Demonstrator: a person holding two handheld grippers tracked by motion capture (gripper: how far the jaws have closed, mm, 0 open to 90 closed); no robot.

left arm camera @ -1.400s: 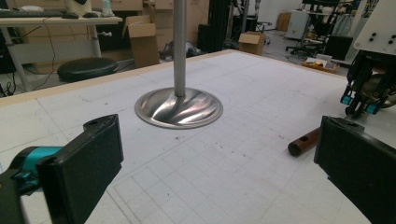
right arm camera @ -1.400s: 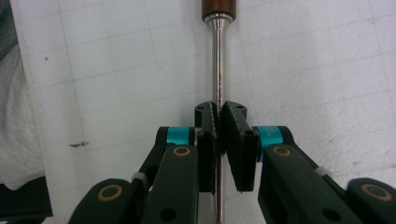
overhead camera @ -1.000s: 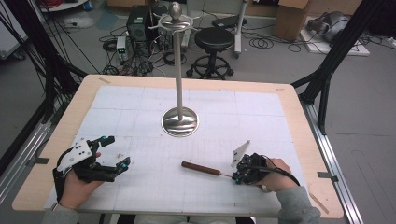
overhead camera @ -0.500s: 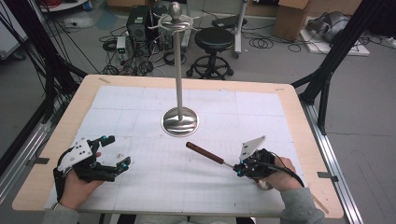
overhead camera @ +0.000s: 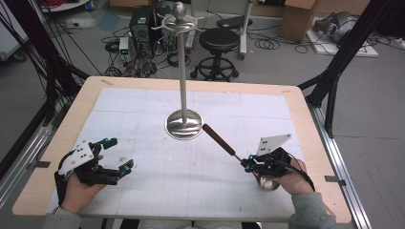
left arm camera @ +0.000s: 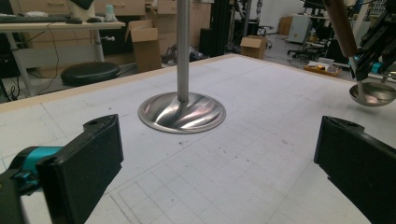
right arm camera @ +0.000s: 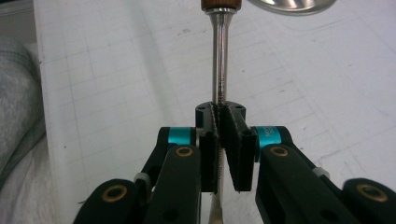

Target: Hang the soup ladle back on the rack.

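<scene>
Covering table (overhead camera: 305,119), gridded mat (overhead camera: 157,186); right gripper (overhead camera: 248,164) clamps ladle (overhead camera: 222,141), left gripper (overhead camera: 119,155) agape.

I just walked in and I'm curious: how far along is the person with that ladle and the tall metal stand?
Done: the ladle is picked up, with the right gripper shut on its metal shaft. In hand: it is held lifted, wooden handle pointing toward the stand. Probably left: hanging it on the stand's top hooks. The left gripper rests open on the table.

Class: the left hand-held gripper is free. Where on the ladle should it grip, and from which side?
Probably the wooden handle, approached from the left. It juts up toward the stand, while the right hand-held gripper is clamped on the thin metal shaft by the bowl. The left hand-held gripper is open.
</scene>
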